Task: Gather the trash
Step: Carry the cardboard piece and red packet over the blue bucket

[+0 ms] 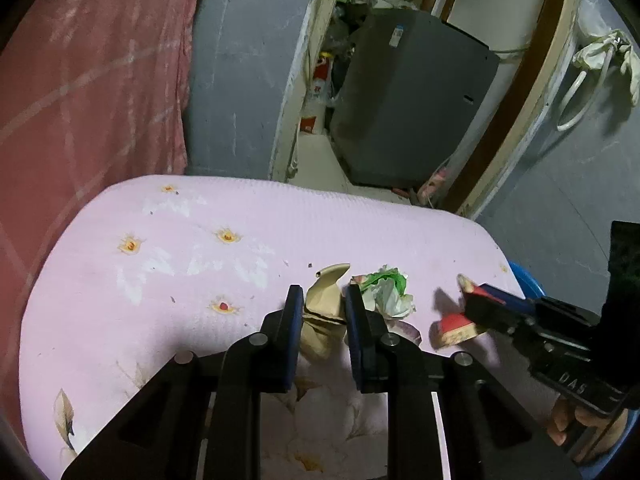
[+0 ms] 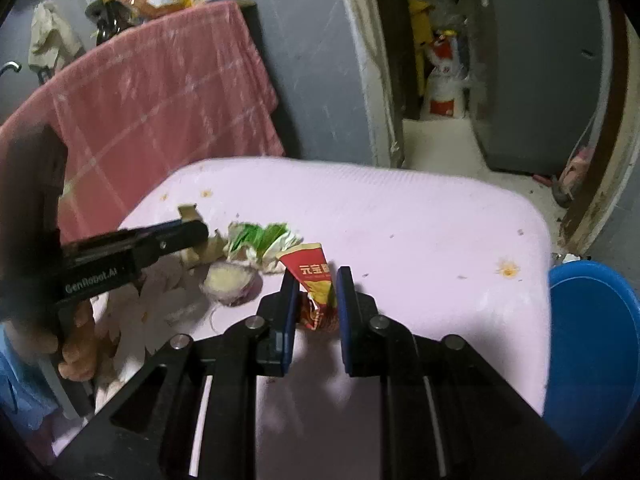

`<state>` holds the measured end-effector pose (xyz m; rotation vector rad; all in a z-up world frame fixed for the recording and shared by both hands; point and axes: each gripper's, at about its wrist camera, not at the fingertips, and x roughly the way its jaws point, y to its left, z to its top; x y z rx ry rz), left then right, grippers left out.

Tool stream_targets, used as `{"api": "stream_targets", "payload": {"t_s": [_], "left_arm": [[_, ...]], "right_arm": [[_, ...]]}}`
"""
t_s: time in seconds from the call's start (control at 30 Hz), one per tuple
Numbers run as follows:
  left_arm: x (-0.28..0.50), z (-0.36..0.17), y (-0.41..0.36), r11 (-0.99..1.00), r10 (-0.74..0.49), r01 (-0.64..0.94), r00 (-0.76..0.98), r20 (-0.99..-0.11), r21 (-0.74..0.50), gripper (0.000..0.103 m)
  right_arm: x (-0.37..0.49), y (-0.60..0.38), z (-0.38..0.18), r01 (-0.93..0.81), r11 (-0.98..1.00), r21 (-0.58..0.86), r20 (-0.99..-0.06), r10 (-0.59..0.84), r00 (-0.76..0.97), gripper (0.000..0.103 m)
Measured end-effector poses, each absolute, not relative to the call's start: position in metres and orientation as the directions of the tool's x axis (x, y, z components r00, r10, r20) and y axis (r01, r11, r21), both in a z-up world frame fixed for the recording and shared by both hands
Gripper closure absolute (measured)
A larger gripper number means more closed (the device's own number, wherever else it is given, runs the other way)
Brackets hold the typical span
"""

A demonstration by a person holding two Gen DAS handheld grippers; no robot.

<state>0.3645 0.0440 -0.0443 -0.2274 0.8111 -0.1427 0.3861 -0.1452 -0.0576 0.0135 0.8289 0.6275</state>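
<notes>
My left gripper point(image 1: 323, 296) is shut on a crumpled tan paper scrap point(image 1: 326, 312) that lies on the pink flowered table cover point(image 1: 160, 280). Just right of it sits a green-and-white crumpled wrapper point(image 1: 386, 292), and below that a small round purple-rimmed piece point(image 1: 408, 330). My right gripper point(image 2: 316, 280) is shut on a red printed wrapper point(image 2: 312, 276) resting on the cover point(image 2: 420, 220). The left wrist view shows the right gripper point(image 1: 470, 306) at the right, with the red wrapper point(image 1: 456, 326) in it. The right wrist view shows the left gripper point(image 2: 202, 234) over the tan scrap point(image 2: 188, 212).
A blue basin point(image 2: 592, 340) stands beside the table's right edge. A pink checked cloth point(image 2: 160, 100) hangs behind the table on the left. Beyond the far edge, a doorway opens onto a grey appliance point(image 1: 408, 100) and clutter. A hand point(image 2: 80, 340) holds each gripper.
</notes>
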Motion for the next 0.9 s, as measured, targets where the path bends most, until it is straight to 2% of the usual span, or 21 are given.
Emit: {"api": "stream_targets", "payload": {"t_s": [0.3, 0.63, 0.9], "left_arm": [[0.344, -0.011, 0.038, 0.963, -0.192, 0.039, 0.794, -0.577, -0.267, 0.086], [0.323, 0.037, -0.027, 0.958, -0.26, 0.19, 0.892, -0.37, -0.216, 0.086], [0.322, 0.063, -0.088, 0.936, -0.342, 0.302, 0.902, -0.264, -0.181, 0.085]], "right_arm": [[0.367, -0.181, -0.022, -0.47, 0.843, 0.261, -0.484, 0.536, 0.692, 0.085], [0.332, -0.239, 0.033, -0.381, 0.894, 0.236, -0.25, 0.434, 0.865, 0.085], [0.311, -0.287, 0.056, -0.303, 0.928, 0.217, -0.159, 0.34, 0.927, 0.085]]}}
